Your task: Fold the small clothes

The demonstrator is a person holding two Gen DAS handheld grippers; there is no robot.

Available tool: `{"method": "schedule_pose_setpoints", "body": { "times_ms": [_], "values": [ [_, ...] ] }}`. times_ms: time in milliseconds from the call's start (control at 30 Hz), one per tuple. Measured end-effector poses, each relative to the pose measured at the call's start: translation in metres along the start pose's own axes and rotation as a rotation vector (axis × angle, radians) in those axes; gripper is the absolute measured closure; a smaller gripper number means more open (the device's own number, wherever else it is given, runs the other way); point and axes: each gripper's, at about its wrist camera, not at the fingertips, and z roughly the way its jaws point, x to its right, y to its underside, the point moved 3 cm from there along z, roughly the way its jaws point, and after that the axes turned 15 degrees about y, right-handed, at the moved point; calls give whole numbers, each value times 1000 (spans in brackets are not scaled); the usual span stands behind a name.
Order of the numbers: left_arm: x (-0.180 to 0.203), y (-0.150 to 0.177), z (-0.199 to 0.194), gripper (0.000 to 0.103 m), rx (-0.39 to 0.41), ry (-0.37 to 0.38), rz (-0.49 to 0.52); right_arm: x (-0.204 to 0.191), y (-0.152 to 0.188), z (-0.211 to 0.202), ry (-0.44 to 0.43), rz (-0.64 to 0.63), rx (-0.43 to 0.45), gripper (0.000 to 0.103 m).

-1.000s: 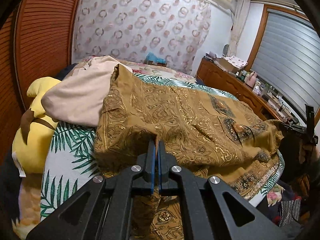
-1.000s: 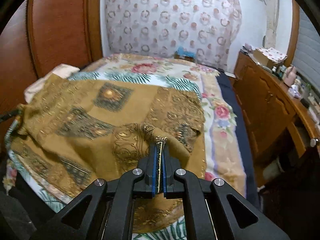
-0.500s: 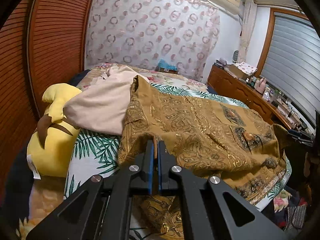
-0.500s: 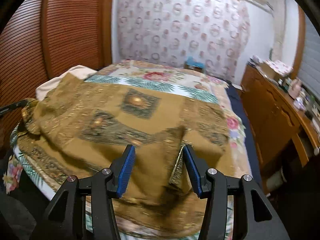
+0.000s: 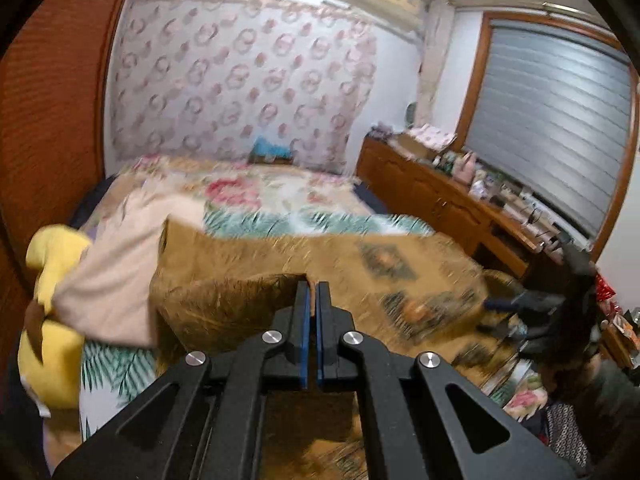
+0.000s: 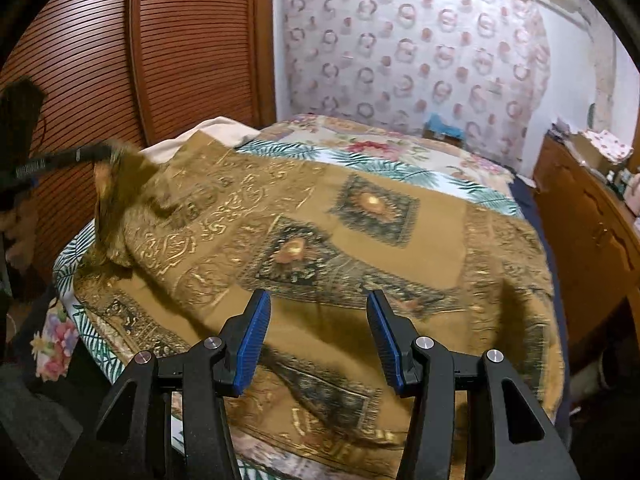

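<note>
Floral bed (image 6: 384,148) under brown garment (image 6: 320,240), left gripper (image 5: 312,292) jaws pinching it, right gripper (image 6: 316,320) jaws wide, empty.

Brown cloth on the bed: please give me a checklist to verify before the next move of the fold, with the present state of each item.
1. Left gripper shut on the brown cloth: ok, a corner sits between the pads.
2. Right gripper open and free of cloth: ok, nothing between the pads.
3. Held corner lifted off the bed: ok, in the right view it hangs raised at the left.
4. Rest of the cloth lies flat: not ok, there are wrinkles near the held corner.
5. Cream cloth apart from the brown cloth: not ok, the brown edge lies against it.
6. Next edge for the right gripper to take: cannot tell.
</note>
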Motion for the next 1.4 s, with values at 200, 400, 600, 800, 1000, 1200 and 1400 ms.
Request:
{"method": "schedule_pose_setpoints", "body": {
  "times_ms": [200, 400, 600, 800, 1000, 1200, 1400],
  "values": [
    [-21, 8, -33, 100, 49, -120, -30, 13, 7, 3, -8, 28, -12, 51],
    [-66, 79, -41, 100, -78, -259, -112, 27, 20, -4, 7, 55, -44, 51],
    [-71, 97, -46, 79, -125, -329, -100, 35, 27, -13, 10, 72, -56, 51],
    [-46, 88, -51, 35, -100, -338, -12, 34, 40, -26, -2, 75, -70, 51],
    [-12, 79, -42, 29, -77, -279, 65, 42, 54, -32, -20, 81, -94, 51],
    [4, 88, -5, 40, -150, -132, 74, 42, 59, -30, -32, 70, -115, 51],
    [3, 109, 41, 69, -288, -62, 44, 36, 57, -20, -31, 35, -128, 51]
  ]
}}
